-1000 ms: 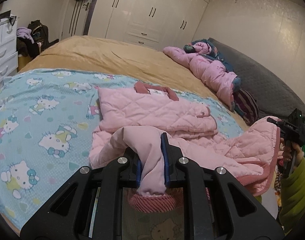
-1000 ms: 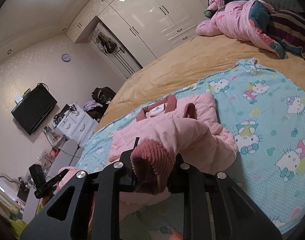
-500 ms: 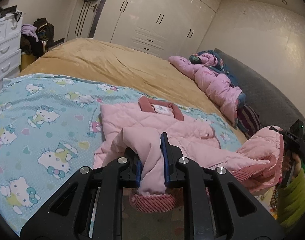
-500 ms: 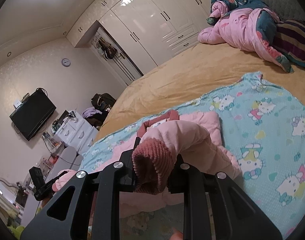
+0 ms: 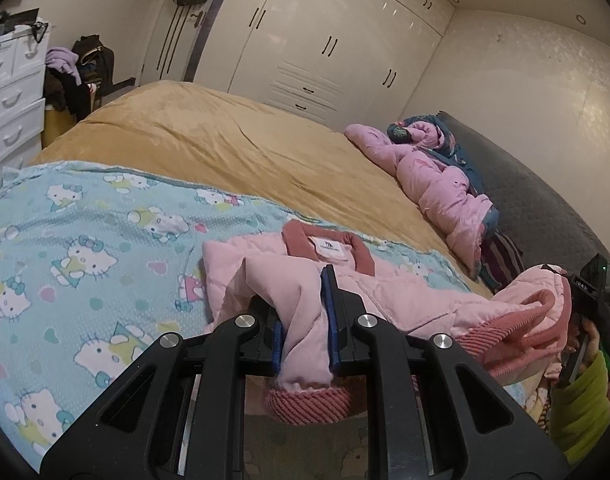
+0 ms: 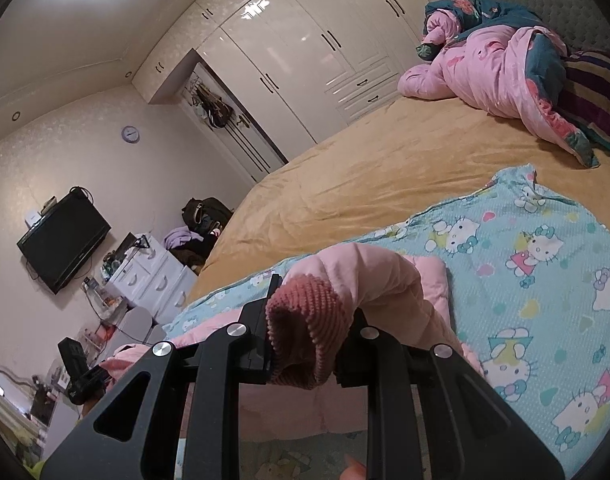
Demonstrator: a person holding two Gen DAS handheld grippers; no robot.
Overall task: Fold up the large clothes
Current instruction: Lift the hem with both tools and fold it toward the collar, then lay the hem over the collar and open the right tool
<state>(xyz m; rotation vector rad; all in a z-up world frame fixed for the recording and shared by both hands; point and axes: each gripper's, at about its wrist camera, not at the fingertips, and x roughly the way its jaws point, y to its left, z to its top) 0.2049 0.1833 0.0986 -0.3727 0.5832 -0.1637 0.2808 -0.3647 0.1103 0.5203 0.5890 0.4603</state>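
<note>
- Left gripper: jaws closed narrow on a fold of the pink quilted jacket; blue pads press the fabric from both sides; the ribbed cuff hangs below the jaws
- Right gripper: jaws clamped on the other sleeve; its dark pink ribbed cuff bulges out between the fingers
- Jacket body: lies on the near part of the Hello Kitty sheet, collar toward the far side, white label visible inside the collar
- In the left wrist view the right gripper appears at the far right edge, with jacket fabric lifted up to it
- In the right wrist view the left gripper appears at the lower left, beside pink fabric
- Sheet: spread over the near part of the tan bedspread
- Far right of the bed: a bundled pink quilt against the grey headboard
- Far wall: white wardrobe
- Left of the bed: white drawer unit; wall-mounted TV
</note>
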